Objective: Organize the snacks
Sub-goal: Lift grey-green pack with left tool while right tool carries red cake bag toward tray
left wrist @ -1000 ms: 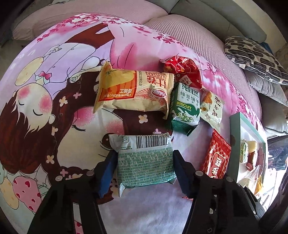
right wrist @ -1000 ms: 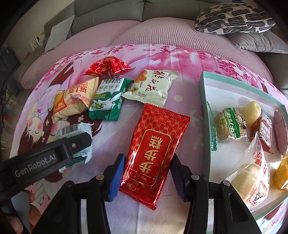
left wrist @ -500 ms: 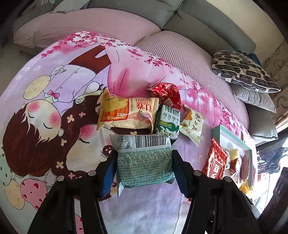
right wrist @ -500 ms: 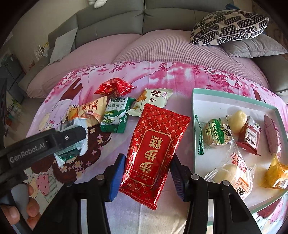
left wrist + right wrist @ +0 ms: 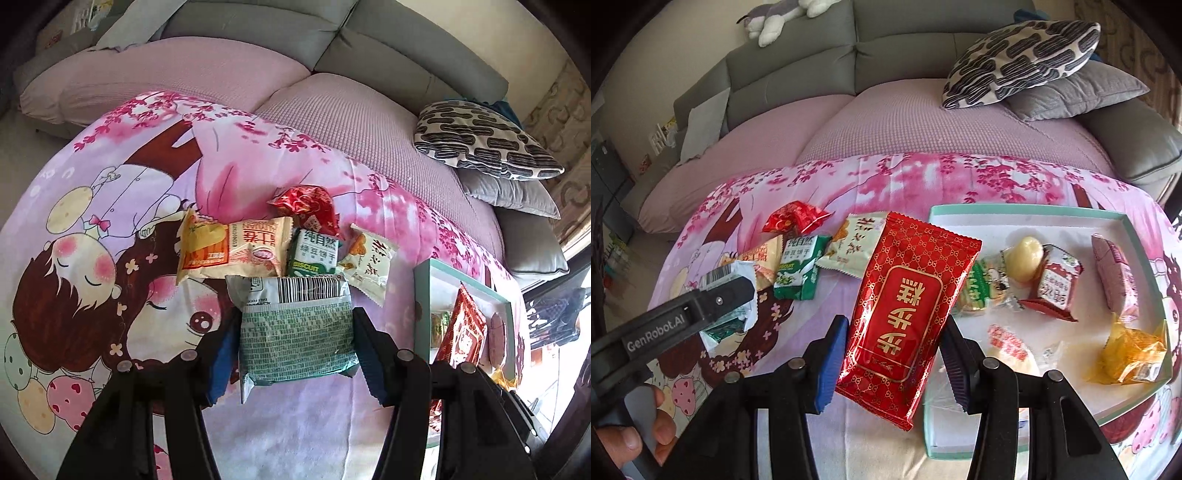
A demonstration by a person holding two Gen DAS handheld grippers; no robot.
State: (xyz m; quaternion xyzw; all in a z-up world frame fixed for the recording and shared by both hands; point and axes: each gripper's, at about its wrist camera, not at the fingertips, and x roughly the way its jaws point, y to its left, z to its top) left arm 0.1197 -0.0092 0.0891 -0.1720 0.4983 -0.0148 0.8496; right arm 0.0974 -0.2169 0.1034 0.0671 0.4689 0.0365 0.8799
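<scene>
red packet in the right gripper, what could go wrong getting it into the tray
The red packet is pinched near its lower half, so its long free end could catch the tray rim. The tray already holds several snacks, such as the yellow-wrapped one, so it may land on top. The left gripper also carries a green packet close by, so the two could bump.

- Two grippers: left gripper (image 5: 293,354) and right gripper (image 5: 892,360), each with one packet.
- Four snack packets (image 5: 798,271) lie loose on the blanket, centre left.
- One tray (image 5: 1027,212), right, with seven wrapped snacks (image 5: 1054,286).
- Two cushions (image 5: 1019,61), upper right.
</scene>
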